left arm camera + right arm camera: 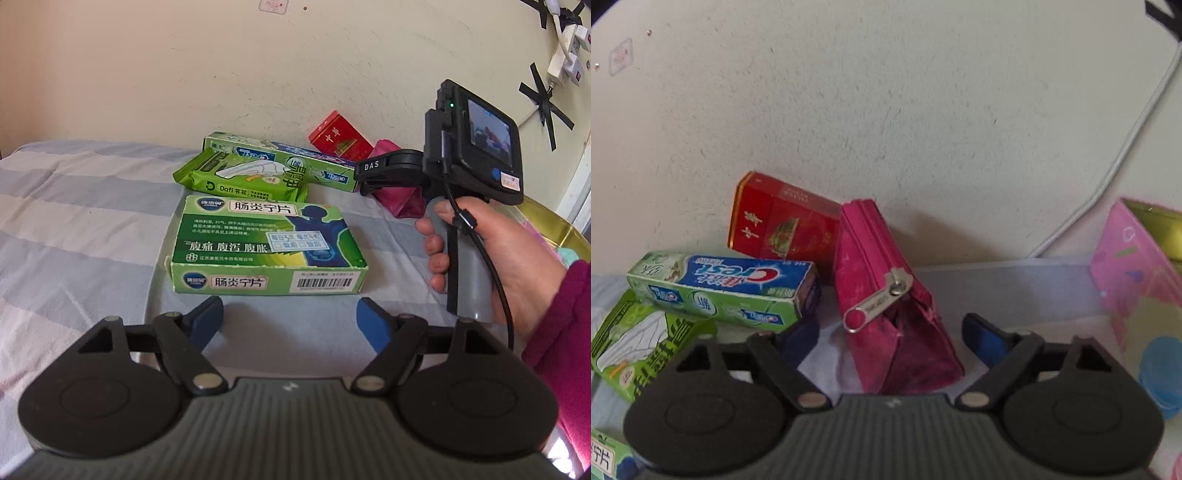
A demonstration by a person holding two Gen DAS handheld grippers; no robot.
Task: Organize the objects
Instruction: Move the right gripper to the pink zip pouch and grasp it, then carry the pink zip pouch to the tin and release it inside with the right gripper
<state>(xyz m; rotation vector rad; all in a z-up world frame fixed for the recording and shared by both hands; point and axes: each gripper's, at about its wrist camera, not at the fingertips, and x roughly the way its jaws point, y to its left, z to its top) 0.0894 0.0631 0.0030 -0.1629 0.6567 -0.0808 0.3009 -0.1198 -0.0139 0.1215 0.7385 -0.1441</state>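
Right gripper (890, 332) fingers spread, gripping nothing; pink zip pouch (886, 314) directly ahead between them, propped against red box (783, 225). Probably soft, light, crushable: best pinched across its flat sides below the zip. Left gripper (290, 317) fingers also spread, empty; green medicine box (258, 243) just beyond the tips, on the bed (74, 221).

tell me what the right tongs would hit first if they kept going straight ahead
Most likely the pink zip pouch: it stands right ahead of the open right tongs, partly between the tips. The red box lies farther back, against the wall.
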